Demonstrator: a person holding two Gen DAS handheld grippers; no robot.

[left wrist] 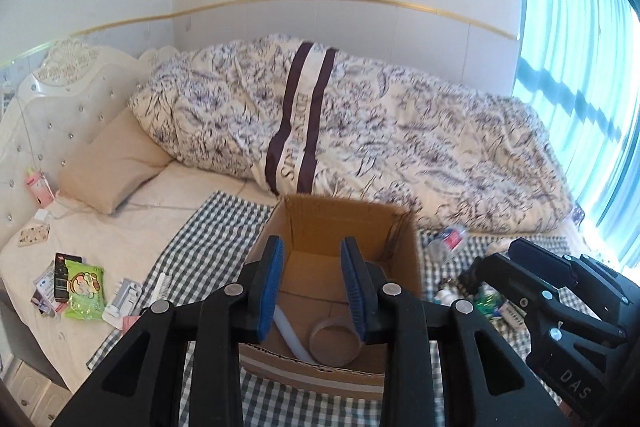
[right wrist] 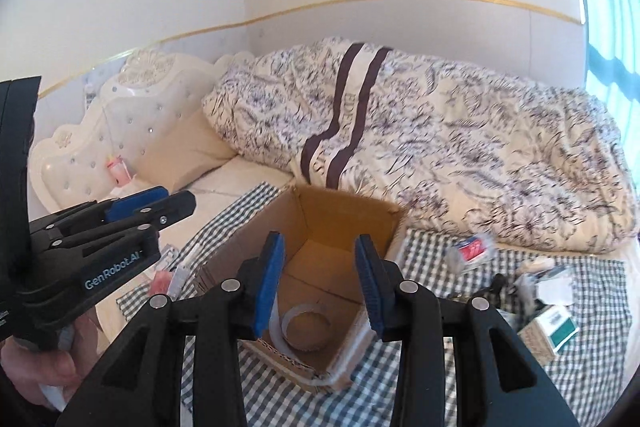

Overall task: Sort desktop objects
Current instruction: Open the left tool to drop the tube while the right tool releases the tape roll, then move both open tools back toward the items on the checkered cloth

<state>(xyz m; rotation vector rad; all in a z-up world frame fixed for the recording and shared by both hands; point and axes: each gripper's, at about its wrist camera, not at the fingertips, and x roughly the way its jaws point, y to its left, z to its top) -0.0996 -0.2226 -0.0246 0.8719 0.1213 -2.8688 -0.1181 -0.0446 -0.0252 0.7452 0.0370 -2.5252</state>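
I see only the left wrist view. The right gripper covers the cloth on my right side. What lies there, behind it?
Observer: A green and white box lies on the checked cloth, to the right of the cardboard box.
Operator: Does the right gripper hold something?
Observer: No. The right gripper is open and empty, above the cardboard box.
Operator: What holds my own gripper from behind?
Observer: A hand grips the handle of the left gripper, at the lower left of the right wrist view.
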